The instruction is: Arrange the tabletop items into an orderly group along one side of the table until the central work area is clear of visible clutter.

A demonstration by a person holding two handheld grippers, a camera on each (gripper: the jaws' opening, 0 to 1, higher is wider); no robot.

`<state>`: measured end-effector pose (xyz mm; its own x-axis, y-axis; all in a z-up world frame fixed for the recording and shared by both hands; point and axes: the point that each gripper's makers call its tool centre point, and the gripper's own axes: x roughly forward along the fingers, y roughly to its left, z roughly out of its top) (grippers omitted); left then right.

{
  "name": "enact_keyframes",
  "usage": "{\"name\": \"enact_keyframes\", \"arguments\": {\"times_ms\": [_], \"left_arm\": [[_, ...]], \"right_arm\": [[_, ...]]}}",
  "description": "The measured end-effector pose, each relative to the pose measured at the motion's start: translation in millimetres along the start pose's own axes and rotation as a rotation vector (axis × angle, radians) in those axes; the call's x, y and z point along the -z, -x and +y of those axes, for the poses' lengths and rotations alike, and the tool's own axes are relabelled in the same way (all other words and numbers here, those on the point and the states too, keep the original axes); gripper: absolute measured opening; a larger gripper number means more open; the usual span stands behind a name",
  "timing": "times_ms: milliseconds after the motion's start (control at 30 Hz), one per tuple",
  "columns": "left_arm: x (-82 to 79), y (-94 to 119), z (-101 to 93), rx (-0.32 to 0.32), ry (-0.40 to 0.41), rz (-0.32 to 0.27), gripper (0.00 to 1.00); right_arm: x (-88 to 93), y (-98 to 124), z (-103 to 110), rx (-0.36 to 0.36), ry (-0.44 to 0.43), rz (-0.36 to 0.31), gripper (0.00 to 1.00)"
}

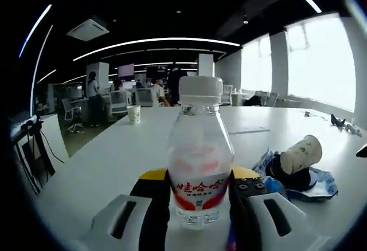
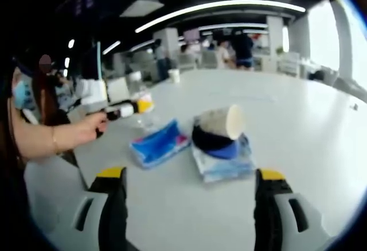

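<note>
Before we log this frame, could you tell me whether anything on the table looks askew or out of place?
Yes: a paper cup lies tipped on its side atop a dark round object and blue packets. The bottle stands upright between the left gripper's jaws.

An open-plan office: beyond the long white table [image 1: 114, 153] stand rows of desks with monitors [image 1: 126, 70] and office chairs [image 1: 70, 110], people working at them, under linear ceiling lights [image 1: 155, 40] and a ceiling air-conditioning unit [image 1: 87, 30]; large windows [image 1: 321, 62] flank the table.

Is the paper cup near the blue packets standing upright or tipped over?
Tipped over: the paper cup lies on its side on a dark object, open mouth facing sideways.
</note>
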<state>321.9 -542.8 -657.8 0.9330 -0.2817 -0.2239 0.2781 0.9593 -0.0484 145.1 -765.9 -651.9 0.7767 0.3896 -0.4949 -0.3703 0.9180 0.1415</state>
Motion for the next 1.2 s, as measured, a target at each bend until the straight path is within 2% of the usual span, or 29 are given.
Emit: {"name": "enact_keyframes", "arguments": {"times_ms": [633, 1200], "left_arm": [[-2.1, -2, -0.8, 0.009, -0.023, 0.012, 0.35], [-33.2, -20, 20.8, -0.002, -0.016, -0.037, 0.35]], "right_arm": [[0.0, 2, -6, 0.015, 0.015, 0.007, 0.89], [-1.9, -1, -6, 0.019, 0.035, 0.011, 0.9]]}}
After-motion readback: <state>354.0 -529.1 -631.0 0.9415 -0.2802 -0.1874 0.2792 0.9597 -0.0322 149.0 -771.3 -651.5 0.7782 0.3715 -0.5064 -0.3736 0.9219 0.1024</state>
